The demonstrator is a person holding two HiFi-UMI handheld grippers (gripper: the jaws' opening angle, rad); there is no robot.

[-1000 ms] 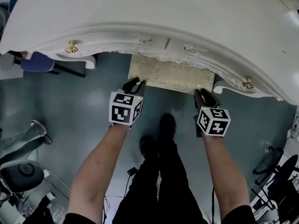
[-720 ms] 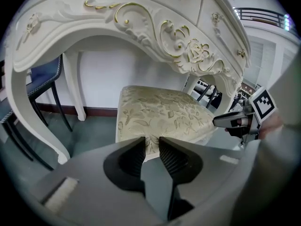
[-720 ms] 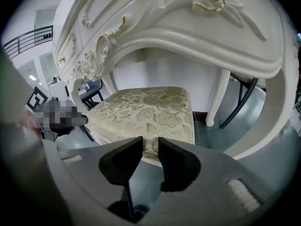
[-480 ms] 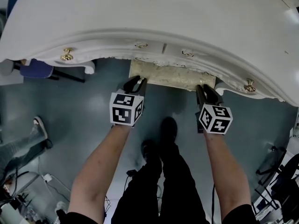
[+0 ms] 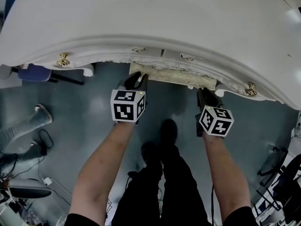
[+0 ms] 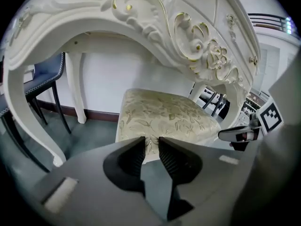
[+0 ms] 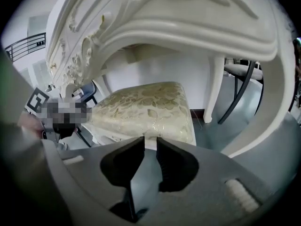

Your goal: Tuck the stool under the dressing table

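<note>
The stool has a cream floral cushion and stands under the white dressing table; only a thin strip of its near edge shows in the head view. My left gripper has its tips at the near left end of that edge. In the left gripper view the cushion lies just past the left gripper, whose jaws are closing to a narrow gap with fabric and floor showing through. My right gripper sits just short of the near right end. Its jaws are closing too, in front of the cushion.
A blue chair stands behind the table's left leg. The table's right leg is beside the stool. My own legs and shoes are between the arms. Another person's foot and cables lie at the left.
The visible strip of the stool has shrunk as it went further under the table. My left gripper moved forward with it; the right one stayed about where it was.
</note>
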